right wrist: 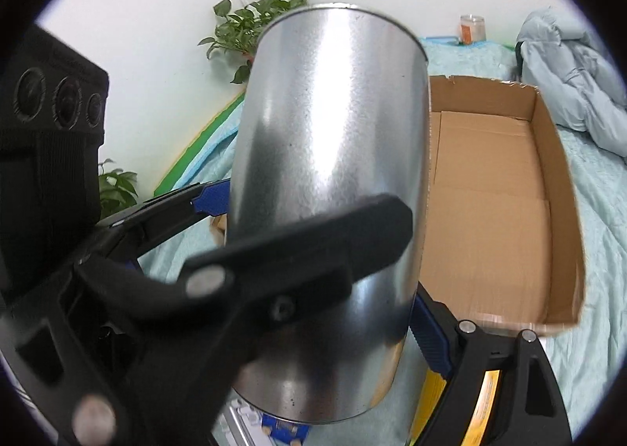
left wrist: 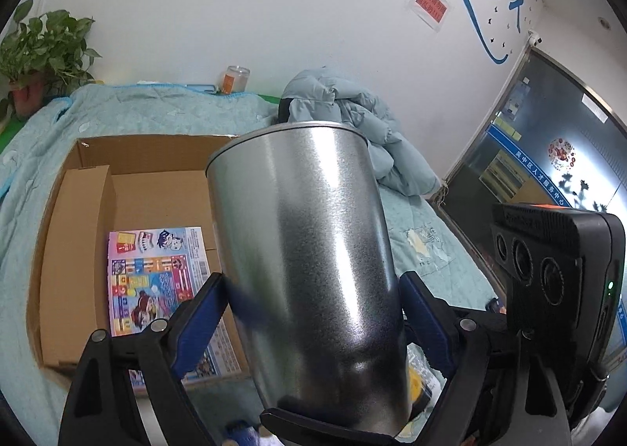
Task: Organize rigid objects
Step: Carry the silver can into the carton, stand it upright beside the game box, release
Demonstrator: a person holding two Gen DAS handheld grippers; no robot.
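A tall silver metal cup (left wrist: 309, 262) fills the middle of the left wrist view, held upright above the bed. My left gripper (left wrist: 313, 313) is shut on its lower part, blue pads on both sides. The same cup (right wrist: 333, 156) fills the right wrist view, where my right gripper (right wrist: 333, 281) grips it too, one black finger (right wrist: 313, 238) across its front and a blue pad on its right side. An open cardboard box (left wrist: 58, 219) lies behind the cup, with a colourful printed sheet (left wrist: 156, 273) inside. The box (right wrist: 560, 179) also shows in the right wrist view.
A light blue quilt (left wrist: 137, 113) covers the bed. A crumpled pale blue jacket (left wrist: 352, 109) lies behind the box. A glass jar (left wrist: 235, 80) stands by the wall. A potted plant (left wrist: 43, 50) is at the far left. Yellow items (right wrist: 490, 399) lie below the cup.
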